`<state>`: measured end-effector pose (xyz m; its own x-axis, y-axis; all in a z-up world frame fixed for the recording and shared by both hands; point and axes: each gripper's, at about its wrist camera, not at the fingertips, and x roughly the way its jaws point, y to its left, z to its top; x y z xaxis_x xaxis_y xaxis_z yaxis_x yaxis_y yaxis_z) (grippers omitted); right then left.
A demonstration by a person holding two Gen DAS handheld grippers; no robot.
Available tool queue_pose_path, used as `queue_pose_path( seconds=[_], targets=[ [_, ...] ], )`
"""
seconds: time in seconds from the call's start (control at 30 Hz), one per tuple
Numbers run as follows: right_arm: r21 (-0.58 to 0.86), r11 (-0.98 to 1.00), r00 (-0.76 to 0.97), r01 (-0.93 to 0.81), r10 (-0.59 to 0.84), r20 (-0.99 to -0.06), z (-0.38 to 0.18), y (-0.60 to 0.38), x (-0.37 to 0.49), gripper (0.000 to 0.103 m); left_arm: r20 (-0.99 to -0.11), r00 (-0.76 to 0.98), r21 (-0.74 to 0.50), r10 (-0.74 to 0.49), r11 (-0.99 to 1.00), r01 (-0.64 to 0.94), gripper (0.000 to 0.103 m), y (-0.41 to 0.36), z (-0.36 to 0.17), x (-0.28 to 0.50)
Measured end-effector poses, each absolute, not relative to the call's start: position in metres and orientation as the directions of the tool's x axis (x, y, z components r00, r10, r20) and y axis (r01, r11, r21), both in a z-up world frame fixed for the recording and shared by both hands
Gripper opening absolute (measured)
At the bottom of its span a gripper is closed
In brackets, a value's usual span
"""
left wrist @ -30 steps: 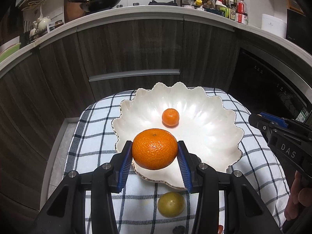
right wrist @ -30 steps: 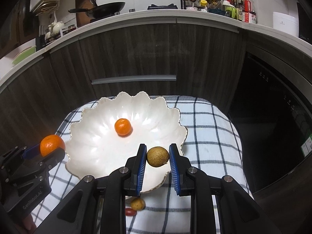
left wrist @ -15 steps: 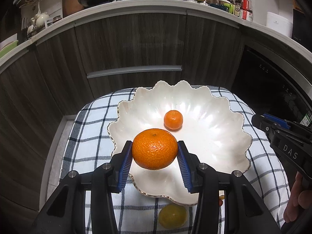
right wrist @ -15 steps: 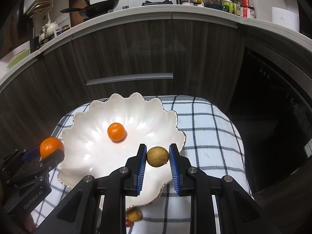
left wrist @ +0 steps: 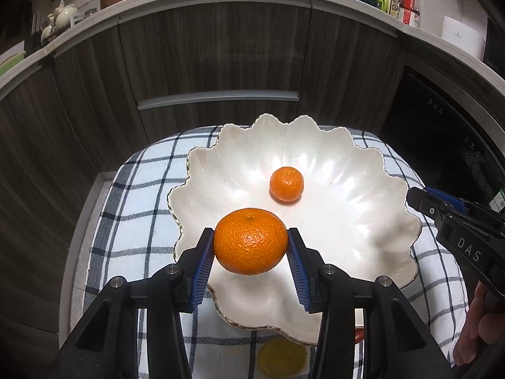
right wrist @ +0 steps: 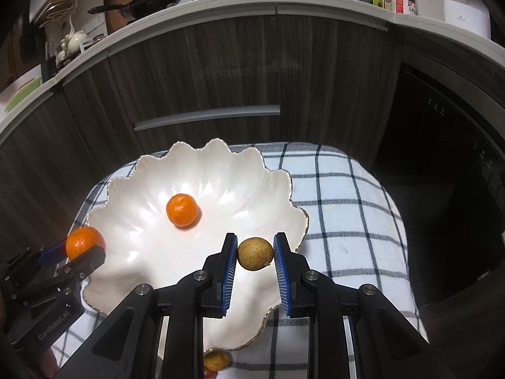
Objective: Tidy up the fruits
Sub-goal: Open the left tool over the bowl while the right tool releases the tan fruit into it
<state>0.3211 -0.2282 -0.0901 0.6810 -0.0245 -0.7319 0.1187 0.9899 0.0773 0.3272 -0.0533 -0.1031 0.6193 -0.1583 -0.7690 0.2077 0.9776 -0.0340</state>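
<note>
Left claw [left wrist: 251,254] is clamped on 1 large orange [left wrist: 251,241], pads pressing both its sides, held above the near left part of the bowl [left wrist: 372,221]. Right claw [right wrist: 255,260] is closed tight on 1 small brown fruit [right wrist: 255,253], held above the bowl's near right rim. The bowl stands on a checked cloth [right wrist: 341,208] and already contains 1 small orange [left wrist: 286,184], far of centre. Judgement: both fruits are carried over the bowl for release inside, the side grips keeping them clear of the scalloped rim. Both claws point forward and steeply down, side by side, well apart. A yellow fruit [left wrist: 282,358] lies on the cloth near the bowl's near edge, not yet collected. A hand [left wrist: 479,331] shows at the right edge of the left view.
</note>
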Motion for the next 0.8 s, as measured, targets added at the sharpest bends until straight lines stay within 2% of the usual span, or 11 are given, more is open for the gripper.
queue_pose_path(
  seconds=[0.27, 0.3, 0.33, 0.37, 0.4, 0.57, 0.6, 0.7, 0.8],
  targets=[
    [0.101, 0.987, 0.674, 0.123, -0.009, -0.739, -0.093, -0.227, 0.322, 0.026, -0.785, 0.594, -0.051, -0.177, 0.974, 0.222, 0.047, -0.056, -0.104, 0.327],
    [0.099, 0.987, 0.674, 0.125, -0.011, -0.739, -0.092, -0.227, 0.322, 0.027, -0.787, 0.591, -0.052, -0.176, 0.974, 0.221, 0.049, -0.056, -0.104, 0.327],
    [0.095, 0.988, 0.673, 0.125, -0.014, -0.739, -0.091, -0.226, 0.322, 0.027, -0.786, 0.593, -0.053, -0.176, 0.974, 0.219, 0.059, -0.056, -0.104, 0.327],
    [0.090, 0.988, 0.673, 0.125, -0.017, -0.739, -0.091, -0.225, 0.322, 0.029, -0.780, 0.602, -0.051, -0.173, 0.975, 0.215, 0.065, -0.055, -0.102, 0.326],
    [0.088, 0.988, 0.674, 0.123, -0.018, -0.738, -0.090, -0.225, 0.322, 0.036, -0.772, 0.613, -0.046, -0.169, 0.976, 0.211, 0.071, -0.054, -0.100, 0.325],
    [0.089, 0.987, 0.691, 0.133, -0.028, -0.722, -0.085, -0.226, 0.318, 0.058, -0.763, 0.625, -0.030, -0.164, 0.975, 0.219, 0.073, -0.055, -0.095, 0.324],
    [0.091, 0.987, 0.693, 0.135, -0.028, -0.720, -0.084, -0.227, 0.318, 0.061, -0.762, 0.626, -0.031, -0.164, 0.975, 0.219, 0.076, -0.055, -0.095, 0.323],
    [0.093, 0.986, 0.703, 0.136, -0.030, -0.711, -0.082, -0.228, 0.316, 0.068, -0.757, 0.634, -0.031, -0.161, 0.977, 0.210, 0.085, -0.055, -0.094, 0.322],
    [0.090, 0.986, 0.706, 0.138, -0.034, -0.707, -0.080, -0.228, 0.314, 0.072, -0.755, 0.635, -0.031, -0.161, 0.977, 0.210, 0.086, -0.055, -0.092, 0.322]
  ],
)
